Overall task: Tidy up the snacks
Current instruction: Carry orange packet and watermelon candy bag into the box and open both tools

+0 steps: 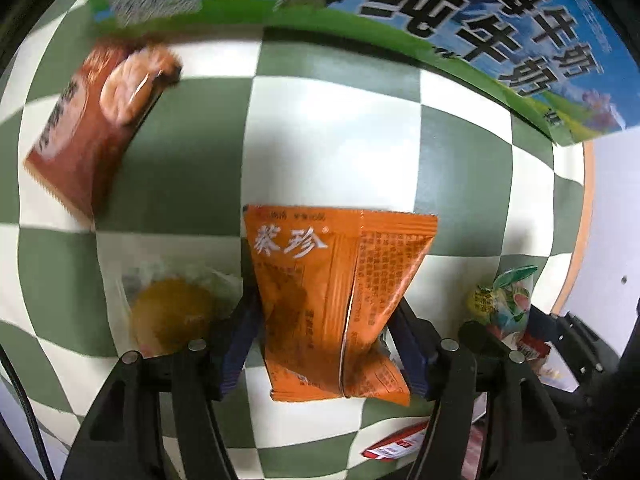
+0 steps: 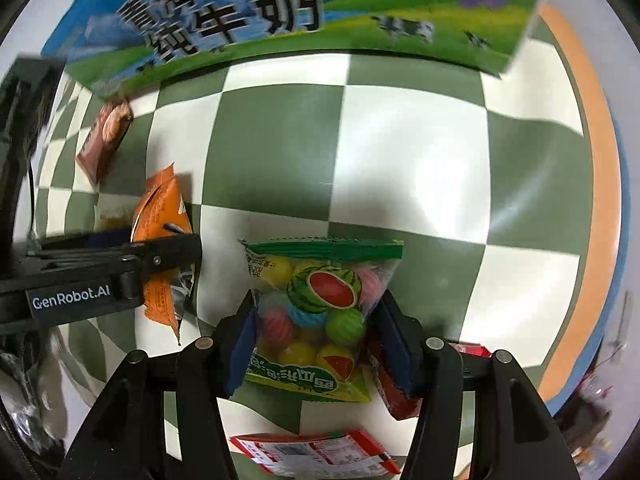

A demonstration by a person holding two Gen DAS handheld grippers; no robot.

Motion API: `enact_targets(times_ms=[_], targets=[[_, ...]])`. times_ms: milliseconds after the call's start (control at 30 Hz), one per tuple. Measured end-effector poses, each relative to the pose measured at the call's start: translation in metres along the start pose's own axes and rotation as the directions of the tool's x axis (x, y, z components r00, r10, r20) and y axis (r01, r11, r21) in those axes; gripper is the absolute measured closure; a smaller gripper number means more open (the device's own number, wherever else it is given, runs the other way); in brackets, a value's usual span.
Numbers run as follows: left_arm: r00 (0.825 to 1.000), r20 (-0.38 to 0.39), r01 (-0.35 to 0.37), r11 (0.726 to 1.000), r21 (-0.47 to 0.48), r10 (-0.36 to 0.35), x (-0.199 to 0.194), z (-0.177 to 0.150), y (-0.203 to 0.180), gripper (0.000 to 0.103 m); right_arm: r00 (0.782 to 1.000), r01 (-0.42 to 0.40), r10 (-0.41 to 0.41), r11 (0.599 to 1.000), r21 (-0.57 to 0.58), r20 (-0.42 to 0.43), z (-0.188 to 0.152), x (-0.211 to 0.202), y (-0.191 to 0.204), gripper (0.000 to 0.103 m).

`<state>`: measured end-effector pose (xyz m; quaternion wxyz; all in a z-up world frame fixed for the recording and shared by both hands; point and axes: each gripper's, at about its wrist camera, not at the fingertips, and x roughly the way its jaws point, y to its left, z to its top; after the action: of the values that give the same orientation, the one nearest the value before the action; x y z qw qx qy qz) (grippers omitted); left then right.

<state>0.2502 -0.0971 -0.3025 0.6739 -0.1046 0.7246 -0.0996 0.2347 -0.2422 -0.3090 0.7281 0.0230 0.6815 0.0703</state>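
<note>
Two grippers loaded: left gripper (image 1: pixel 326 344) clamped on orange packet (image 1: pixel 336 300), right gripper (image 2: pixel 318 348) clamped on watermelon-candy bag (image 2: pixel 320 304). Clear-wrapped yellow pastry (image 1: pixel 172 312) plain in left wrist view only; red packets (image 2: pixel 312 452) plain in right wrist view.

Table cover: my cloth (image 1: pixel 332 140) has green and white squares; it lies flat under everything
Table edge: an orange band (image 2: pixel 596 184) runs along the right side; blue border beyond it
Light: soft glare on white squares
</note>
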Motion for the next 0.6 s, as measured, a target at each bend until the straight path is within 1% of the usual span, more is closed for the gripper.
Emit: enact_targets(times_ms=[133,167,200,233,267,333,367,400,467,533,600], targets=[[1.000,0.005,-0.023,1.000,0.007,0.023,0.005,-0.011,-0.007,0.040,1.000,0.013,-0.013,1.000,0.008,0.021,-0.002,0.003,-0.001,0.040],[0.999,0.013,-0.039,0.999,0.011,0.039,0.012,-0.020,-0.016,0.040,1.000,0.018,-0.018,1.000,0.005,0.024,-0.005,0.007,0.004,0.039],[0.999,-0.023,-0.035,0.999,-0.002,0.035,0.015,-0.019,-0.018,0.040,0.999,0.026,-0.026,1.000,0.002,0.028,-0.006,0.008,0.006,0.038],[0.999,-0.015,-0.046,0.999,-0.001,0.046,0.016,-0.021,-0.023,0.041,0.999,0.037,-0.036,0.999,-0.003,0.033,-0.007,0.010,0.008,0.038],[0.998,-0.003,-0.060,0.998,0.001,0.060,0.015,-0.023,-0.029,0.046,0.998,0.045,-0.045,0.999,-0.007,0.037,-0.016,0.011,0.011,0.038],[0.996,0.027,-0.082,0.997,0.007,0.082,0.013,-0.023,-0.045,0.049,0.996,0.073,-0.072,0.997,-0.021,0.048,-0.018,0.014,0.015,0.039],[0.995,0.040,-0.090,0.996,0.016,0.089,0.009,-0.028,-0.055,0.052,0.995,0.084,-0.083,0.996,-0.029,0.053,-0.019,0.014,0.016,0.041],[0.995,0.048,-0.092,0.995,0.022,0.091,0.007,-0.031,-0.058,0.053,0.994,0.099,-0.096,0.994,-0.043,0.060,-0.021,0.013,0.019,0.047],[0.994,0.069,-0.082,0.996,0.028,0.080,-0.004,-0.036,-0.067,0.054,0.993,0.092,-0.088,0.995,-0.048,0.080,-0.025,0.006,0.021,0.052],[0.994,0.088,-0.064,0.998,0.028,0.061,-0.017,-0.039,-0.074,0.054,0.993,0.079,-0.075,0.996,-0.043,0.093,-0.027,-0.002,0.020,0.053],[0.991,0.123,-0.052,0.998,0.045,0.046,-0.036,-0.041,-0.086,0.054,0.993,0.048,-0.044,0.998,-0.030,0.112,-0.031,-0.019,0.009,0.053]])
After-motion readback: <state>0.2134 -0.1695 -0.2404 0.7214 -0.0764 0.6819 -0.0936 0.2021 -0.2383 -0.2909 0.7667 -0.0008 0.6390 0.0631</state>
